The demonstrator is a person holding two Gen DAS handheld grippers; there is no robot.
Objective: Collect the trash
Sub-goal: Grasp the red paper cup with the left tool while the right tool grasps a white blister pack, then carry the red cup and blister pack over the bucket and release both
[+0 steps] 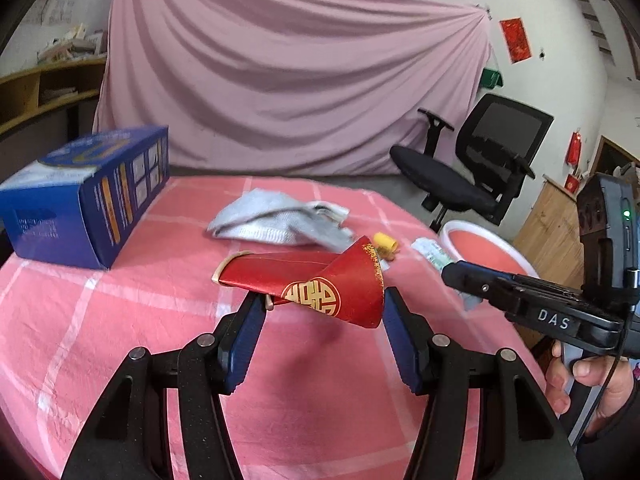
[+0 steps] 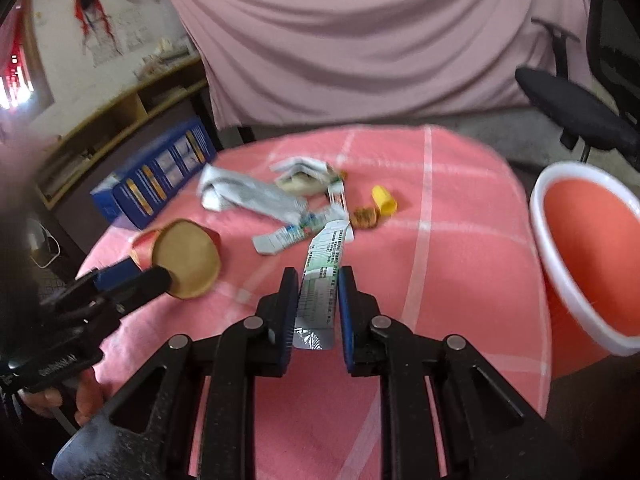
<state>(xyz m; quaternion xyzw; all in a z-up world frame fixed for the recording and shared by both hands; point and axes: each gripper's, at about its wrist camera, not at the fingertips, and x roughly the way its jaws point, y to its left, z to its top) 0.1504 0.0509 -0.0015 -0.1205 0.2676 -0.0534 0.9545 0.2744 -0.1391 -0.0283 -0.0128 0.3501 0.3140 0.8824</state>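
A crushed red paper cup (image 1: 316,276) with a gold emblem hangs above the pink checked tablecloth (image 1: 100,340), and my left gripper (image 1: 325,300) is shut on it. In the right wrist view the same cup (image 2: 186,258) shows its brown inside at the left. My right gripper (image 2: 318,276) is shut on a flat white-and-green printed wrapper (image 2: 320,296) that points away from me. In the left wrist view the right gripper (image 1: 460,276) reaches in from the right, held by a hand. A red bin with a white rim (image 2: 560,248) stands just past the table's right edge.
More trash lies mid-table: crumpled silver wrappers (image 2: 244,196), a flattened printed strip (image 2: 286,236), a yellow cap (image 2: 384,200) and a brown scrap (image 2: 366,216). A blue box (image 1: 80,200) sits at the left. A black office chair (image 1: 472,168) stands behind the bin.
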